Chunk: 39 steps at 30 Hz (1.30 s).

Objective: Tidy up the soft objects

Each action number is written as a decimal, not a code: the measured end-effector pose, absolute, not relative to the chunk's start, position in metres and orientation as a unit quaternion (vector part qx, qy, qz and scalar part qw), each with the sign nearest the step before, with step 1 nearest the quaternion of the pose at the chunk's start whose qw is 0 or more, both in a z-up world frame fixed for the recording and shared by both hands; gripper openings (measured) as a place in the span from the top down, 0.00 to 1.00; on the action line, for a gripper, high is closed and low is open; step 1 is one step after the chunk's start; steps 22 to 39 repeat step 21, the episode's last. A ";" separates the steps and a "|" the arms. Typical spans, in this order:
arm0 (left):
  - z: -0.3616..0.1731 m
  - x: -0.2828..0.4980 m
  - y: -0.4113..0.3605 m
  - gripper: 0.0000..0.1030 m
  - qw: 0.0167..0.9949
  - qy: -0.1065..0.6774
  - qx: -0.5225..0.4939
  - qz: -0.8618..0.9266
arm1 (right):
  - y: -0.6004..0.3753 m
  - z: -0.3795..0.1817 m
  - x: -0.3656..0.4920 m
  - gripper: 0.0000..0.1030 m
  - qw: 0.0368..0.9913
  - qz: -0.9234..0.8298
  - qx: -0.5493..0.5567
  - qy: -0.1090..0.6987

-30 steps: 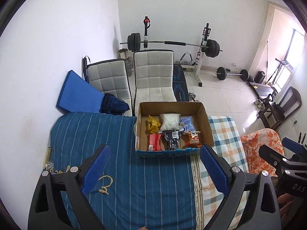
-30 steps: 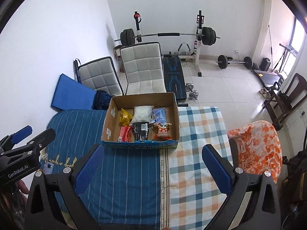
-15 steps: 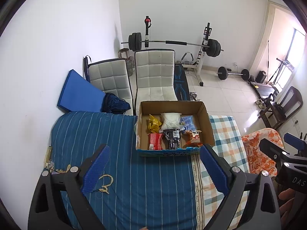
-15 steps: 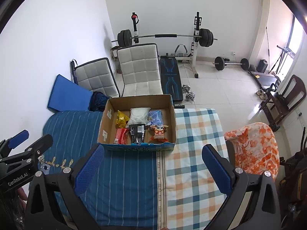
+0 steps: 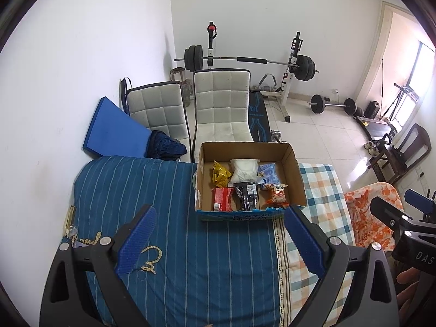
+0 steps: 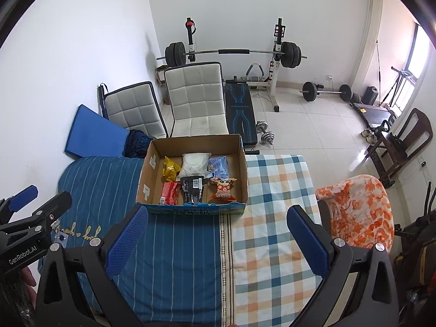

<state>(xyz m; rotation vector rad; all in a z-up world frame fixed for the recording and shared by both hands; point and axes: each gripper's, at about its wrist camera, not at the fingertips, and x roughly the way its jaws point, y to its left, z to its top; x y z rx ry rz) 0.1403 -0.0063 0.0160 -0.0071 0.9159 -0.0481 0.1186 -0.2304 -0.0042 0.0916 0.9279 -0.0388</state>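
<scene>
I found both tools gaping with nothing between the ribbed blue pads: left gripper (image 5: pixel 219 229), right gripper (image 6: pixel 216 230). The open cardboard box (image 6: pixel 242 160) sat at the far edge of the bedding and held six soft packets (image 6: pixel 192 190). Only my right view showed the dumbbell (image 6: pixel 263 133); only my left showed gold embroidery (image 5: pixel 148 259) on the striped blue cover (image 5: pixel 190 245).
</scene>
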 end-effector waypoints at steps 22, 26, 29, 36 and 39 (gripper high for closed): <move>0.019 0.138 -0.009 0.07 0.899 0.438 -0.001 -0.018 | -0.230 -0.007 0.113 0.00 0.892 -0.024 0.043 0.448; 0.019 0.138 -0.009 0.07 0.899 0.438 -0.001 -0.018 | -0.230 -0.007 0.113 0.00 0.892 -0.024 0.043 0.448; 0.019 0.138 -0.009 0.07 0.899 0.438 -0.001 -0.018 | -0.230 -0.007 0.113 0.00 0.892 -0.024 0.043 0.448; 0.019 0.138 -0.009 0.07 0.899 0.438 -0.001 -0.018 | -0.230 -0.007 0.113 0.00 0.892 -0.024 0.043 0.448; 0.019 0.138 -0.009 0.07 0.899 0.438 -0.001 -0.018 | -0.230 -0.007 0.113 0.00 0.892 -0.024 0.043 0.448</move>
